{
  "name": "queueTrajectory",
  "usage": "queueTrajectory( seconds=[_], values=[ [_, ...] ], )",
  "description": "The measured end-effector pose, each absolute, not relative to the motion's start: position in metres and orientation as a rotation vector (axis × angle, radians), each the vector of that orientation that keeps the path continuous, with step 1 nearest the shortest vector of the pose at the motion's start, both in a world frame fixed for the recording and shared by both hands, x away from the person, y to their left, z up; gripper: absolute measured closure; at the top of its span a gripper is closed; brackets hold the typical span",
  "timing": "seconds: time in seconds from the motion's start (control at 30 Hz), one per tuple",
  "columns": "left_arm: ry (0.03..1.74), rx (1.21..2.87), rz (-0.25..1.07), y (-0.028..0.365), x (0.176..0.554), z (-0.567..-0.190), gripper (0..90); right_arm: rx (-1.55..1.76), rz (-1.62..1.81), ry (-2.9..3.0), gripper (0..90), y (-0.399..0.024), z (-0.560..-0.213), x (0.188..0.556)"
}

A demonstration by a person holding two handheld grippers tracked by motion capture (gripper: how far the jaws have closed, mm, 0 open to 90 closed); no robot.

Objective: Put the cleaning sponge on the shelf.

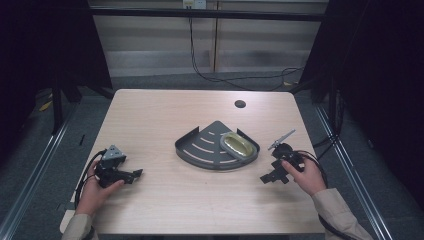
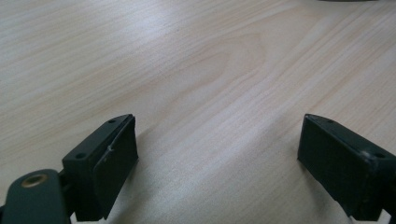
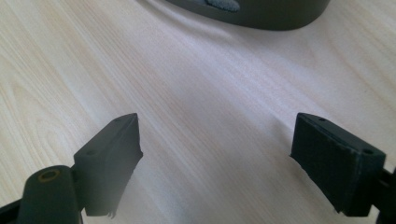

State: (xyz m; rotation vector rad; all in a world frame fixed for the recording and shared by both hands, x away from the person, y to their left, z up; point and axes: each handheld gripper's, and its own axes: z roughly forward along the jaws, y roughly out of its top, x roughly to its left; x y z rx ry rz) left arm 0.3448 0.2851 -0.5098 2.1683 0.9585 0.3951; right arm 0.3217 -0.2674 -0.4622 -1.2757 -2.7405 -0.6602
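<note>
A dark fan-shaped rack [image 1: 205,147] is placed at the centre of the frame on the table [image 1: 165,115], within reach of both hands. A yellow soap dish [image 1: 237,146] is seated on the rack's right side. The left gripper [image 1: 131,174] is held at lower left, jaws spread wide, nothing gripped. The right gripper [image 1: 272,177] is held at lower right, equally wide and empty, apparently readied for an approach.

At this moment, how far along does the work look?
Done: an oval dish already sits in the dark corner tray at mid-table. In hand: nothing; the left tool and right tool are both open over bare tabletop, apart from the tray. What remains can't be told.
</note>
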Motion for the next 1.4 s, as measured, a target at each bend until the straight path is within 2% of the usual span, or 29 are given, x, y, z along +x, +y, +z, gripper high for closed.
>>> queueTrajectory(
  seconds=[0.6,1.4],
  values=[
    [0.96,2.168,0.391,0.285,0.345,-0.51,11.6,-1.279,-0.696,-2.747,14.8,-0.275,-0.48,0.311],
    [0.96,2.168,0.39,0.285,0.345,-0.51,11.6,-1.216,-0.943,-2.855,13.6,-0.285,-0.492,0.29]
  ],
)
